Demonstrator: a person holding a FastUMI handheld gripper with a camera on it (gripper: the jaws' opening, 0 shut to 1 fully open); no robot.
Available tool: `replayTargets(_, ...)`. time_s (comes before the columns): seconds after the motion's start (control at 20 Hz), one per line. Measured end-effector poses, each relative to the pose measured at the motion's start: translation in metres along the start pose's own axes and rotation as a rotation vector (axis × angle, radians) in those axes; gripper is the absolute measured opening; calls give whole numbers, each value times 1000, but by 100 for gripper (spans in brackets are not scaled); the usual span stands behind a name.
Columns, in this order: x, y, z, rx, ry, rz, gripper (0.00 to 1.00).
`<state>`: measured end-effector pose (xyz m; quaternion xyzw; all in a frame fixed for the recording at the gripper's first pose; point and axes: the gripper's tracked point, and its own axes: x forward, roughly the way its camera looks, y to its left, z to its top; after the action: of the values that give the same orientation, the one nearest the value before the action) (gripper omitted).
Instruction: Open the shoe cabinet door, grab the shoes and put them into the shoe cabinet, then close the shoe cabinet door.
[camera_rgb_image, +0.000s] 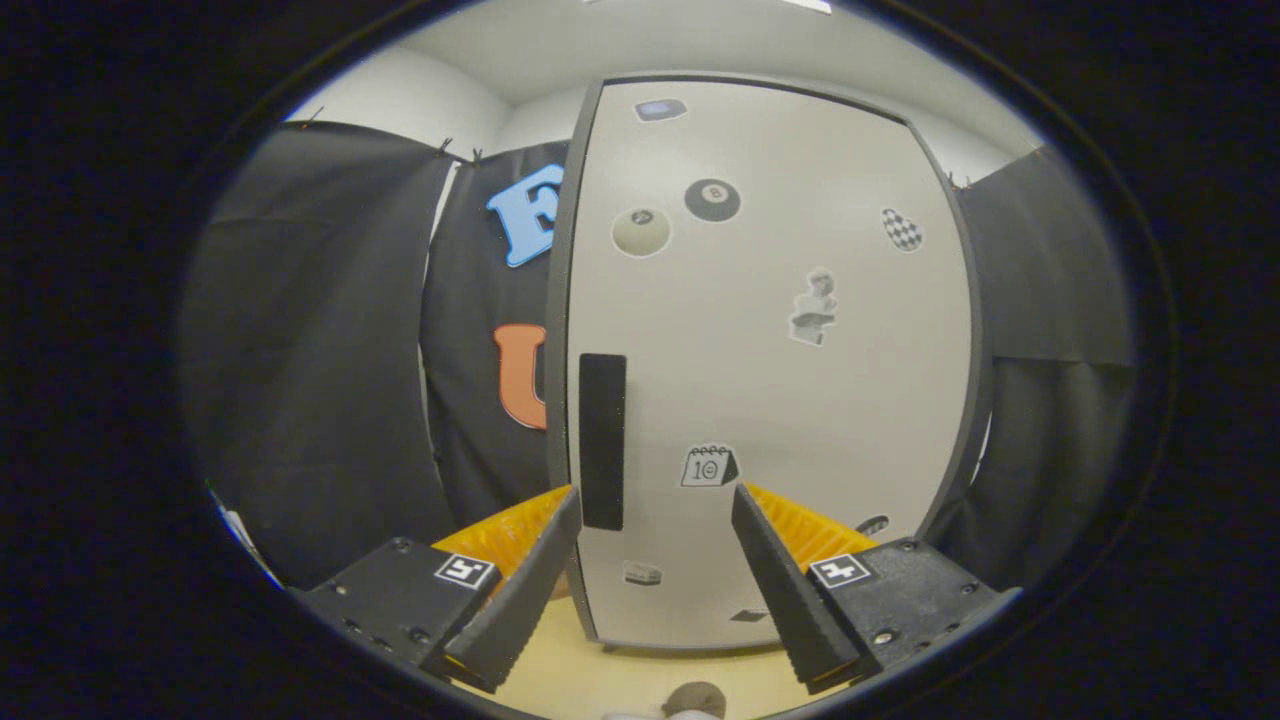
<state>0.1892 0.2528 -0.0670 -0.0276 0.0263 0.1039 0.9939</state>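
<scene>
1. gripper view: the tongs (655, 500) stand wide apart with nothing between them, aimed at the shut door (790, 400) of the shoe cabinet (562, 300), which rises upright just beyond the fingertips

2. gripper view: a dark vertical handle (602, 440) sits near the door's left edge, its long axis running up and down; it lies ahead and slightly left of the midline of the tongs, just inside the left finger and far from the right one, so the opening move looks to call for a small shift left before closing on it

3. gripper view: stickers dot the door panel, among them two billiard balls (675, 215) up high and a calendar sticker (709, 466) between the fingers; black cloth hangs on both sides of the cabinet

4. gripper view: the cabinet stands on a pale yellow floor (620, 680); a small brownish object (697, 698) pokes in below the tongs, too cut off to identify as a shoe

5. judgement: the task appears at its first step, door not yet opened, and the handle is untouched
</scene>
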Motion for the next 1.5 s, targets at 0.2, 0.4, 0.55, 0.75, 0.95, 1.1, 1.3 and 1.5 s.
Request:
replayTargets(0.2,41,13,0,29,19,-16,96)
replayTargets(0.4,63,25,-7,26,54,3,84)
replayTargets(0.55,66,30,-17,51,87,-2,65)
replayTargets(0.75,66,25,-17,36,100,-16,38)
replayTargets(0.95,57,24,-19,28,122,47,31)
replayTargets(1.1,37,27,-20,33,128,115,29)
replayTargets(1.3,-4,19,-19,25,128,192,27)
replayTargets(1.5,-40,2,-17,15,136,241,27)
